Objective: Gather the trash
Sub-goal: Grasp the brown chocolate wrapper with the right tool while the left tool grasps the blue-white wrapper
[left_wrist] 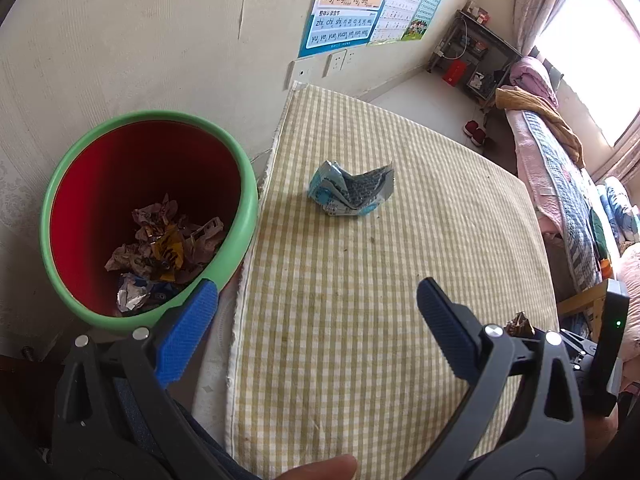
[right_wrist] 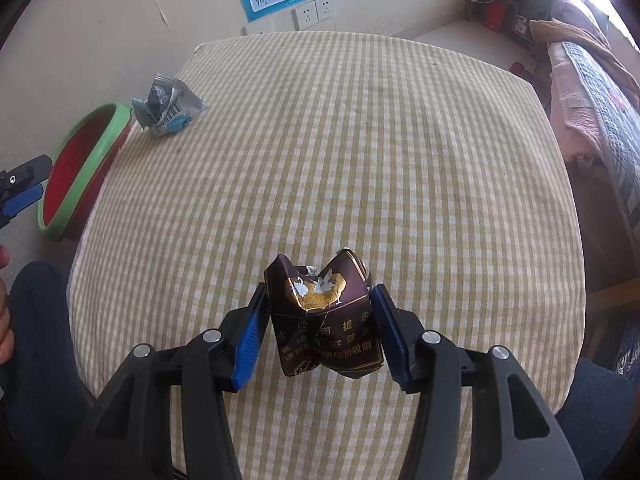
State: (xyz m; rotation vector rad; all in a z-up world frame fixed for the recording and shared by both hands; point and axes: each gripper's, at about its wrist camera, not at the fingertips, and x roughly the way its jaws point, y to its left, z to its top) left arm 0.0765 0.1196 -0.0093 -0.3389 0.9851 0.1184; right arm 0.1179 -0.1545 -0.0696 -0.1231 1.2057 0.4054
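My right gripper (right_wrist: 318, 320) is shut on a crushed dark brown cigarette pack (right_wrist: 326, 316) and holds it over the near part of the checked table (right_wrist: 360, 140). A crumpled blue and silver wrapper (left_wrist: 350, 192) lies on the table near its left edge; it also shows in the right wrist view (right_wrist: 166, 106). A red bin with a green rim (left_wrist: 148, 216) stands left of the table with several crumpled wrappers inside. My left gripper (left_wrist: 318, 304) is open and empty, its left finger over the bin's rim.
The bin (right_wrist: 80, 168) touches the table's left edge. A wall with posters (left_wrist: 352, 4) and sockets is behind the table. A bed (left_wrist: 560, 168) with quilts runs along the right. My knee shows at the table's near edge.
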